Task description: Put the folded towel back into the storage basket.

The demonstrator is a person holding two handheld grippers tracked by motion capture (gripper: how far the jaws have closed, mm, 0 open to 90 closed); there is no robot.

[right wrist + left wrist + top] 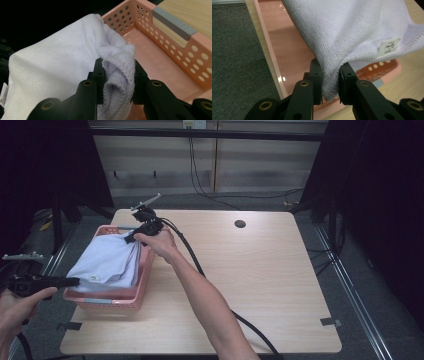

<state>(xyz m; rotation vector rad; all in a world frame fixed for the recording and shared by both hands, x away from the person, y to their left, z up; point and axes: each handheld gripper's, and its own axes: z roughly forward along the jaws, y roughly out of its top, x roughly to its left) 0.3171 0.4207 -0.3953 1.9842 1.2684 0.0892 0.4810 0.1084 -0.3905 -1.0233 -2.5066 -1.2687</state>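
- A person at a light wooden table [260, 270] holds a pale lilac towel [107, 260] stretched between two hand-held grippers, directly above a pink perforated basket [142, 280] at the table's left edge.
- The left gripper [75, 281], at the near left corner of the basket, is clamped on one bunched corner of the towel; the left gripper view shows the cloth pinched between both black jaws, with a small white label [389, 46] sewn into the hem just to the right.
- The right gripper [131, 238], reaching across from the person's outstretched right forearm, grips the far end of the towel; in the right gripper view a rolled fold of terry cloth is squeezed between its jaws.
- The towel hangs folded over between the two grips, sagging into the basket's open top; whether it touches the basket floor cannot be told.
- A grey strip [173, 23] lies along the basket's rim in the right gripper view.
- A black cable [200, 267] trails from the right gripper across the tabletop toward the near edge.
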